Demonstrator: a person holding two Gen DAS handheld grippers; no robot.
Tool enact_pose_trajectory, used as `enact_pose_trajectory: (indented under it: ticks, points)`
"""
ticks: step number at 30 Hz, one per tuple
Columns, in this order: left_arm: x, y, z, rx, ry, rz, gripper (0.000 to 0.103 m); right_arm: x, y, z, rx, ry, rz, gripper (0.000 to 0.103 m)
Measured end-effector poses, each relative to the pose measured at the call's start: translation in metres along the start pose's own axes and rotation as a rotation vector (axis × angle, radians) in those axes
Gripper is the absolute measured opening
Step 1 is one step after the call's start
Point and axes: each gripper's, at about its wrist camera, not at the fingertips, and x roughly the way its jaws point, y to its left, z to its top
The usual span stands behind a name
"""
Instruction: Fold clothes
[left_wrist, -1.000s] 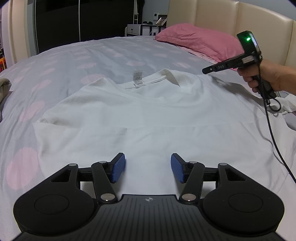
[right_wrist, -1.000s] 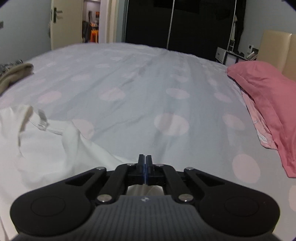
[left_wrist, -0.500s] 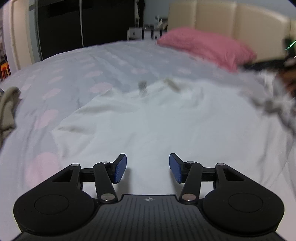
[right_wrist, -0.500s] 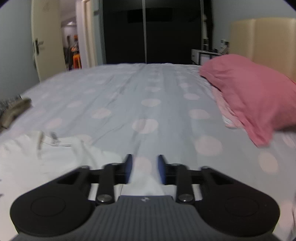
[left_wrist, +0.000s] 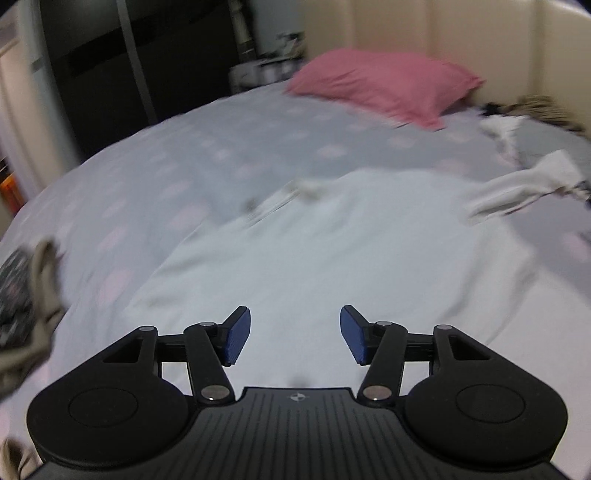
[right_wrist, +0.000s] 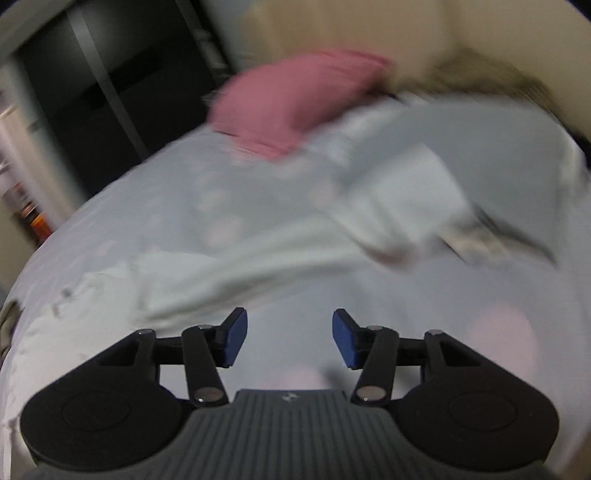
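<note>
the white t-shirt lies spread on the bed, its body flat across the middle of the sheet and its collar end pointing toward the far side, where a small label shows as a blur near the neckline. in the left wrist view one sleeve sticks out to the right, rumpled and slightly lifted off the sheet; the picture is smeared there, so how it is folded cannot be told. in the right wrist view the same shirt runs across the frame from lower left to upper right, bunched into a long ridge, with everything badly blurred. the left gripper hovers low over the near part of the shirt, its two blue pads standing wide apart with nothing between them. the right gripper is likewise spread, its blue pads apart and empty, over bare sheet just beside the shirt's edge. the sheet is pale grey with faint pink dots. a pink pillow rests at the head of the bed against a cream padded headboard. a heap of other clothing sits at the left edge of the bed, and more crumpled fabric lies near the headboard on the right. a dark wardrobe stands behind the bed.
</note>
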Motion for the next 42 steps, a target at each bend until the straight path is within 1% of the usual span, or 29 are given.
enact_pose_trajectory:
  ticks: [4, 6, 8, 9, 11, 13, 14, 15, 17, 19, 21, 23, 25, 27, 30, 34, 36, 38, 39, 40, 42]
  points:
    - [0.010, -0.071, 0.028, 0.070, -0.017, -0.113, 0.054, -0.007, -0.037, -0.023, 0.159, -0.022, 0.011, 0.055]
    - [0.021, -0.106, 0.036, 0.103, -0.026, -0.170, 0.054, -0.008, -0.050, -0.030, 0.221, -0.030, 0.021, 0.056]
    - [0.038, -0.139, 0.039, 0.138, -0.029, -0.210, 0.053, -0.006, -0.061, -0.036, 0.269, -0.036, 0.032, 0.056]
    - [0.048, -0.152, 0.037, 0.152, -0.017, -0.221, 0.054, -0.005, -0.064, -0.037, 0.280, -0.041, 0.043, 0.056]
    - [0.067, -0.176, 0.033, 0.178, 0.008, -0.241, 0.053, -0.002, -0.057, -0.035, 0.205, -0.033, 0.092, 0.056]
    - [0.075, -0.180, 0.023, 0.179, 0.036, -0.236, 0.053, 0.001, -0.044, -0.033, 0.092, -0.015, 0.151, 0.053]
    - [0.079, -0.182, 0.018, 0.180, 0.049, -0.234, 0.053, 0.002, -0.032, -0.033, 0.002, 0.002, 0.188, 0.051]
    - [0.083, -0.185, 0.012, 0.181, 0.063, -0.232, 0.053, 0.004, -0.017, -0.035, -0.099, 0.018, 0.224, 0.047]
    - [0.091, -0.188, 0.002, 0.182, 0.091, -0.225, 0.053, 0.008, 0.013, -0.041, -0.257, 0.040, 0.284, 0.037]
    - [0.095, -0.181, -0.005, 0.167, 0.119, -0.204, 0.053, 0.013, 0.043, -0.050, -0.367, 0.055, 0.332, 0.036]
    - [0.098, -0.170, -0.010, 0.122, 0.134, -0.210, 0.054, 0.018, 0.071, -0.059, -0.449, 0.070, 0.386, 0.029]
    - [0.099, -0.159, -0.013, 0.077, 0.142, -0.210, 0.056, 0.023, 0.096, -0.068, -0.513, 0.092, 0.431, 0.028]
    - [0.098, -0.152, -0.015, 0.045, 0.139, -0.203, 0.056, 0.032, 0.113, -0.075, -0.549, 0.116, 0.424, 0.023]
    - [0.097, -0.146, -0.016, 0.018, 0.136, -0.202, 0.056, 0.043, 0.123, -0.081, -0.566, 0.160, 0.401, 0.002]
    - [0.094, -0.145, -0.017, -0.003, 0.125, -0.201, 0.056, 0.040, 0.117, -0.079, -0.518, 0.139, 0.392, 0.001]
    - [0.087, -0.145, -0.018, -0.009, 0.088, -0.212, 0.056, 0.021, 0.104, -0.070, -0.448, 0.078, 0.412, 0.000]
    - [0.088, -0.143, -0.019, -0.012, 0.089, -0.212, 0.056, 0.015, 0.108, -0.075, -0.496, 0.079, 0.423, 0.000]
    - [0.089, -0.141, -0.020, -0.019, 0.097, -0.210, 0.056, 0.016, 0.116, -0.085, -0.609, 0.076, 0.390, 0.001]
    - [0.090, -0.139, -0.021, -0.025, 0.100, -0.212, 0.056, 0.018, 0.115, -0.084, -0.611, 0.073, 0.384, 0.001]
    - [0.091, -0.138, -0.021, -0.032, 0.102, -0.213, 0.056, 0.020, 0.113, -0.080, -0.583, 0.070, 0.385, 0.001]
    - [0.092, -0.135, -0.022, -0.043, 0.105, -0.221, 0.056, 0.026, 0.108, -0.073, -0.526, 0.064, 0.388, 0.006]
